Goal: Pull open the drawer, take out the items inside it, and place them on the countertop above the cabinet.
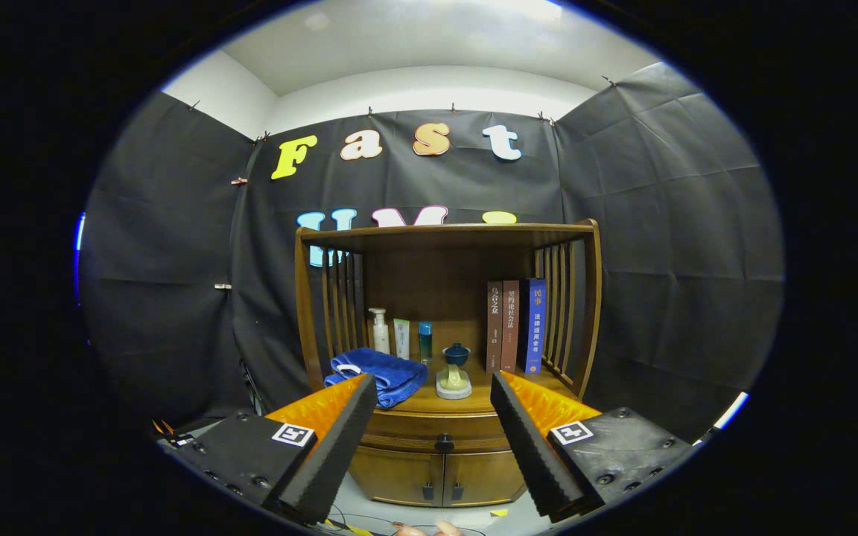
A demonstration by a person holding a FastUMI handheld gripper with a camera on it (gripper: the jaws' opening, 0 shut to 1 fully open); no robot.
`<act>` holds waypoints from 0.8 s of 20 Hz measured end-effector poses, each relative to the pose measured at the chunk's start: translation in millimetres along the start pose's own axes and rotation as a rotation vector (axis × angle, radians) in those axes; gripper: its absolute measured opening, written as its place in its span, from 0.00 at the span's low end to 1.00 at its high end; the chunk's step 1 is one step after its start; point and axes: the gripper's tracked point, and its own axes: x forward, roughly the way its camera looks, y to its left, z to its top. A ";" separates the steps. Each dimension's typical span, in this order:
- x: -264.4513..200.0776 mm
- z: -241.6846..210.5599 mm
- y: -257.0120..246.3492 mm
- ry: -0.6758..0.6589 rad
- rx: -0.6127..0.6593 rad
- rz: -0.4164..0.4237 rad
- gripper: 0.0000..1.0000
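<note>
Fingers: your gripper [433, 391] stood wide apart and held nothing, with the cabinet front framed in the gap between the fingertips.
Drawer: you had the drawer [436, 429] shut flush under the countertop, its dark knob [444, 443] sitting just beyond the fingers and roughly centred between them.
Countertop: you could see the blue towel [380, 374] on the countertop [474, 402] just behind your left fingertip, a small lidded cup [455, 370] on its base near the middle, bottles [399, 336] at the back and books [515, 326] upright on the right.
Stage: that scene fitted either a drawer yet to be emptied or one closed again with its contents already up top; you could not tell which.
Approach: for any pull, you wanted to come in level, narrow onto the knob squarely and draw straight back.
Room: you had bare wood left between cup and books; slatted side rails [559, 313] and the shelf roof [444, 237] hemmed the space, and two doors [436, 476] sat below.
</note>
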 end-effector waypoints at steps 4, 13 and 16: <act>0.1 -1.7 5.8 0.009 -0.004 0.005 0.99; -3.0 -7.4 8.1 0.025 -0.016 -0.010 0.99; -2.7 -8.5 9.1 0.030 -0.018 -0.012 1.00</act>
